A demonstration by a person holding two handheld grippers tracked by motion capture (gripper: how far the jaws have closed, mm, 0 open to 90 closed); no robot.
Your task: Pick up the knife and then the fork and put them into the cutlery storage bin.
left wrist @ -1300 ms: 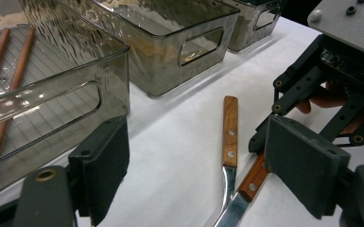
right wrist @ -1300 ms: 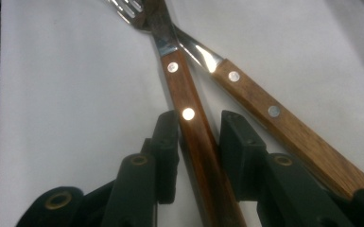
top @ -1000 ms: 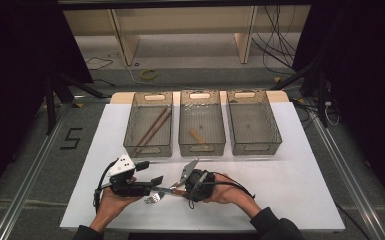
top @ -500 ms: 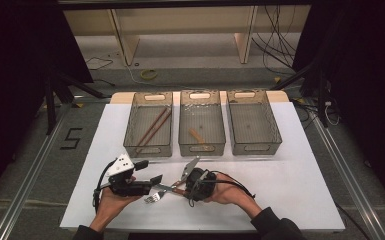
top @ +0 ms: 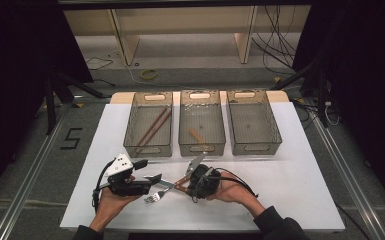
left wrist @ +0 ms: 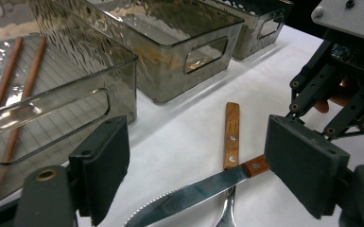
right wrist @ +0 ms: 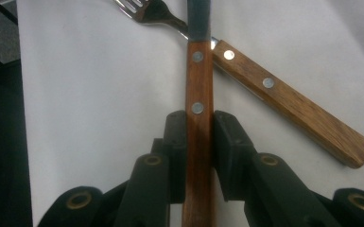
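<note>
White desk [top: 290,190], near its front edge: my right gripper [right wrist: 199,130] is clamped on the wooden-handled steel knife [right wrist: 199,94], blade pointing toward my left gripper [left wrist: 194,175], jaws apart.

The knife [right wrist: 198,90], with a serrated steel blade and a riveted wooden handle, lies flat near the front edge of the white table [top: 300,165], left of the middle. Its handle crosses over the fork [right wrist: 246,71], which also has a riveted wooden handle and lies flat there, tines toward the front edge.
</note>
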